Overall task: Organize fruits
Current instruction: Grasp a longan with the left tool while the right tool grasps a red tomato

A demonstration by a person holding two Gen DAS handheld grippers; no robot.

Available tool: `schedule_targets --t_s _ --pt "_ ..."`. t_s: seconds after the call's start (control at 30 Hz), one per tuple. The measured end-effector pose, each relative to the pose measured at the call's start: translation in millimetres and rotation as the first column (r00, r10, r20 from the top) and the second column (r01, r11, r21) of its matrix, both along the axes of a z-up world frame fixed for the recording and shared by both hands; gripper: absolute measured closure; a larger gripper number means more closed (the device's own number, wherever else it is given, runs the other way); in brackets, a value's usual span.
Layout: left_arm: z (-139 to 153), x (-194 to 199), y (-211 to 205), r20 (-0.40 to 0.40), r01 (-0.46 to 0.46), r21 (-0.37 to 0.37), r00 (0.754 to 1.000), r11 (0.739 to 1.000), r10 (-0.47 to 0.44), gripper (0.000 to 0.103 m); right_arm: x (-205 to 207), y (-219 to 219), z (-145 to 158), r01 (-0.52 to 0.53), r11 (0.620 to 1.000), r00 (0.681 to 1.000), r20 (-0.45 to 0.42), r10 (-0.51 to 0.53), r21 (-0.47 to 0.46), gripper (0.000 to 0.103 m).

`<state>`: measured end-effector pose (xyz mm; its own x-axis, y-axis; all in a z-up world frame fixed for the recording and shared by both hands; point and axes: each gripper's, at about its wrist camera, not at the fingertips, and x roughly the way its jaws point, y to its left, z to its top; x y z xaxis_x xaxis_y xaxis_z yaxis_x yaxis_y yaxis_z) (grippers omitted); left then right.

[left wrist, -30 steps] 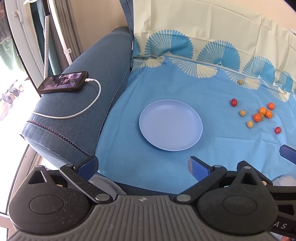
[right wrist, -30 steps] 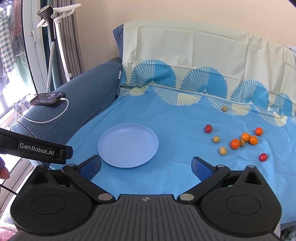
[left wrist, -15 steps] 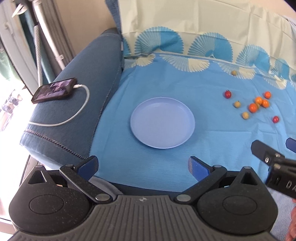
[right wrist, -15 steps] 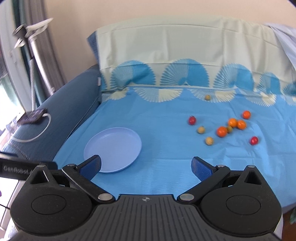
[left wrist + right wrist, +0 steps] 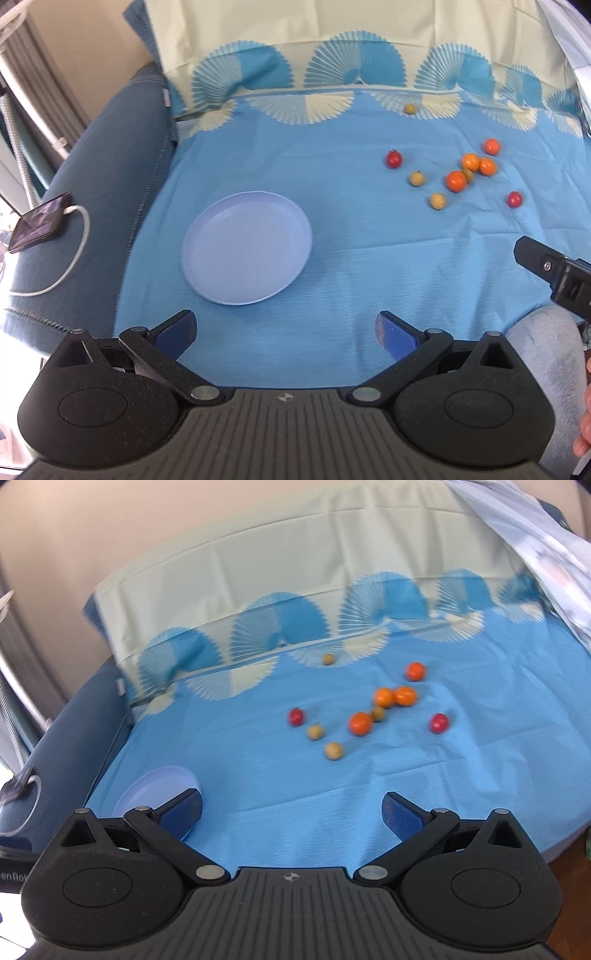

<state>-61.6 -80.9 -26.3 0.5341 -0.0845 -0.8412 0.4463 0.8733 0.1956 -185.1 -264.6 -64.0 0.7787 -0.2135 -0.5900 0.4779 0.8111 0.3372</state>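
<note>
Blue cloth point(image 5: 332, 240): lilac plate point(image 5: 245, 247) bare; small fruits point(image 5: 361, 723) scattered well apart, none gathered. Left gripper point(image 5: 286, 328), right gripper point(image 5: 291, 810): fingers wide, empty. Step: approach. Next: right closes gently on one fruit, probably the nearest yellow, though blurred.

left gripper body point(image 5: 11, 877): only real text anywhere, white letters cut off at the left edge of the right wrist view, read "enRo" plus a bit of another letter, rest out of frame
right gripper body point(image 5: 554, 273): poked in at the right edge of the left wrist view, had a screw and a recess, no lettering I could make out
phone point(image 5: 38, 223): screen was lit, way too small and blurry to read
gripper housing marks point(image 5: 291, 877): just a small cross-in-circle emblem, same on the other one point(image 5: 283, 397), no words
plate point(image 5: 245, 247): plain, no print
</note>
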Motion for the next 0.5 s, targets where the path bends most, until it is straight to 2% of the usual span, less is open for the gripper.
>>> schedule_targets --t_s 0.33,0.43,0.5 --pt "-23 16 -74 -0.062 0.081 0.013 0.995 0.997 -0.08 0.0 -4 -64 -24 0.09 0.994 0.996 -0.024 -0.089 0.069 0.0" --pt "-38 25 -99 -0.091 0.114 0.001 0.989 0.993 -0.114 0.0 -5 -85 -31 0.12 0.992 0.993 -0.021 -0.119 0.046 0.0" --pt "-51 33 -118 -0.108 0.138 0.0 0.985 0.99 -0.138 0.0 -5 -100 -35 0.151 0.989 0.988 -0.018 -0.151 -0.003 0.0"
